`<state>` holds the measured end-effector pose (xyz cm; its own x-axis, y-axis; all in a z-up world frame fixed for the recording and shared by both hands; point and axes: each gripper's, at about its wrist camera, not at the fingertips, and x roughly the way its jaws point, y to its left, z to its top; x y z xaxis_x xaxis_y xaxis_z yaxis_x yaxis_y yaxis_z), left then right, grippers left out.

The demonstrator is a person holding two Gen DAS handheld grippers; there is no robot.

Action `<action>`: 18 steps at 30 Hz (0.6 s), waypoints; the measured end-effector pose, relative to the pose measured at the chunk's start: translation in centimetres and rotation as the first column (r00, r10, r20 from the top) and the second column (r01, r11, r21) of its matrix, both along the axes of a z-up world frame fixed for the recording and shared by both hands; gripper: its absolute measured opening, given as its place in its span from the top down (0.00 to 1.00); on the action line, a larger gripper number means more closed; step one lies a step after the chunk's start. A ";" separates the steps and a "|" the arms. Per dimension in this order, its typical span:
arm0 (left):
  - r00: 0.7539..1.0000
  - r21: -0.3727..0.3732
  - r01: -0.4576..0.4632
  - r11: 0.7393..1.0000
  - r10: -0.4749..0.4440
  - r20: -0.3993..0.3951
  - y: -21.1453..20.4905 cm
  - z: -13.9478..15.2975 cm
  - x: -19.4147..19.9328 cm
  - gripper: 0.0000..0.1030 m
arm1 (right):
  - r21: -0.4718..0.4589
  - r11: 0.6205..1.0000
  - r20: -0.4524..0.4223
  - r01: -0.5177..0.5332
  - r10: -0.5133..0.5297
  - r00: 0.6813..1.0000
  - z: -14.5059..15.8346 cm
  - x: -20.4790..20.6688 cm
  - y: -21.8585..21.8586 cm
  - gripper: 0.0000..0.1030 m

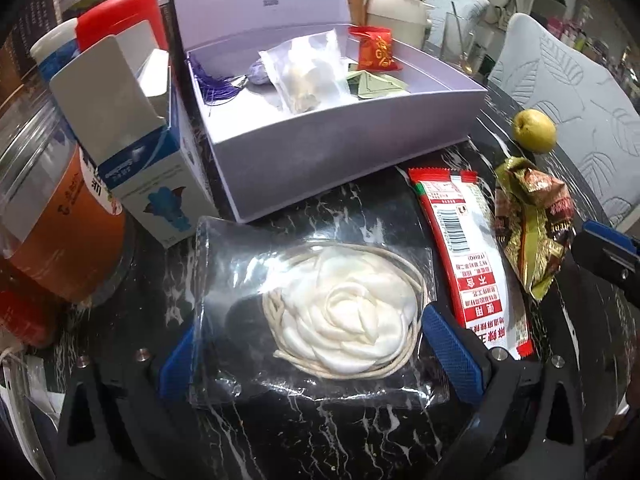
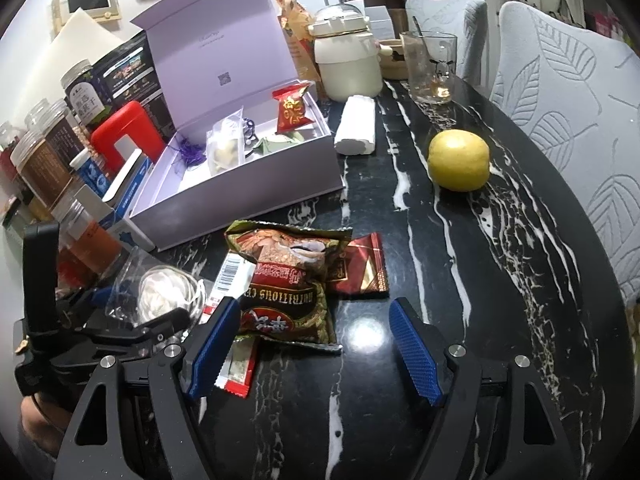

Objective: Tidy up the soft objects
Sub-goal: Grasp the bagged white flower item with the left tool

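Observation:
A clear plastic bag holding a white fabric flower and a coil of cord lies flat on the black marble table. My left gripper is open wide, a blue pad on each side of the bag and neither pressing it. Behind it stands the open lavender box, holding a clear pouch, a red packet and green packets. My right gripper is open above a brown-green cereal packet, which lies near its left pad. A long red-and-white snack packet lies between the two grippers.
Jars and a blue-white carton crowd the left side. A yellow-green fruit, a white roll, a glass and a cream pot stand farther back. A small dark red packet lies beside the cereal packet. Grey chairs line the table's right edge.

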<state>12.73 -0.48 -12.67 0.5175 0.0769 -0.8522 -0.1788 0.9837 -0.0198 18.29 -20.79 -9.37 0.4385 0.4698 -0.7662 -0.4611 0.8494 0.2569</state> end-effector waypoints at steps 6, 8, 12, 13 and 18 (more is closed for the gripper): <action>1.000 0.010 -0.008 1.000 0.008 0.023 -0.1 -0.1 -0.1 0.02 | -0.004 1.000 -0.005 -0.007 0.007 1.000 -0.2 0.0 0.2 0.25; 0.999 0.016 0.006 1.000 -0.007 0.038 -0.4 0.1 -0.1 0.10 | -0.006 1.000 -0.006 -0.002 0.002 1.000 -0.3 0.1 0.2 0.25; 0.998 0.020 0.025 0.999 -0.026 0.064 -1.1 0.4 -0.3 0.29 | -0.001 1.000 -0.001 0.001 -0.001 1.000 -0.2 0.1 0.1 0.25; 0.997 0.019 0.027 0.999 -0.028 0.070 -1.2 0.5 -0.4 0.32 | 0.001 1.000 -0.002 0.000 0.000 1.000 -0.2 0.1 0.1 0.25; 0.995 -0.028 0.021 0.999 -0.018 0.094 -0.8 0.9 -0.9 0.43 | 0.045 0.999 -0.019 -0.002 0.003 1.000 -0.1 0.4 0.3 0.25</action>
